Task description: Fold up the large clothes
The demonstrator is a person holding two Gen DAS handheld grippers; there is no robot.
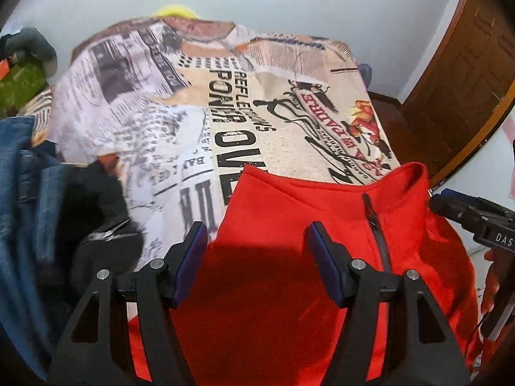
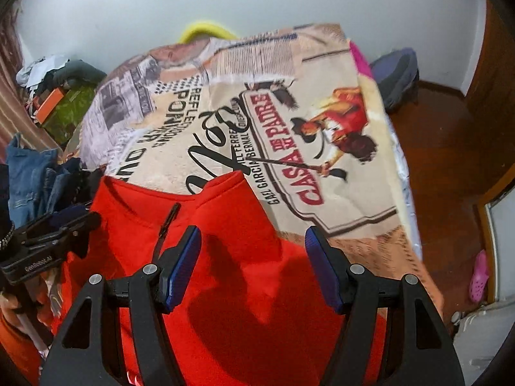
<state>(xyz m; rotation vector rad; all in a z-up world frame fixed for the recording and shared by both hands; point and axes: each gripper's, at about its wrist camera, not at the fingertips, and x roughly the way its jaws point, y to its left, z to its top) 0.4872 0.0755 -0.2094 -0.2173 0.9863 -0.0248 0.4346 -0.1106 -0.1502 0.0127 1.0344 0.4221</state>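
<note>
With both the left gripper (image 1: pixel 256 241) and right gripper (image 2: pixel 252 246) released and empty above the red zip jacket (image 1: pixel 289 225) lying collar-far on the printed bedspread (image 2: pixel 322 128), best to pinch each shoulder edge evenly before folding.

free: printed bedspread (image 2: pixel 322 148) beyond red jacket (image 2: pixel 225 273) | blocked: clothes pile (image 1: pixel 48 193) left edge
</note>
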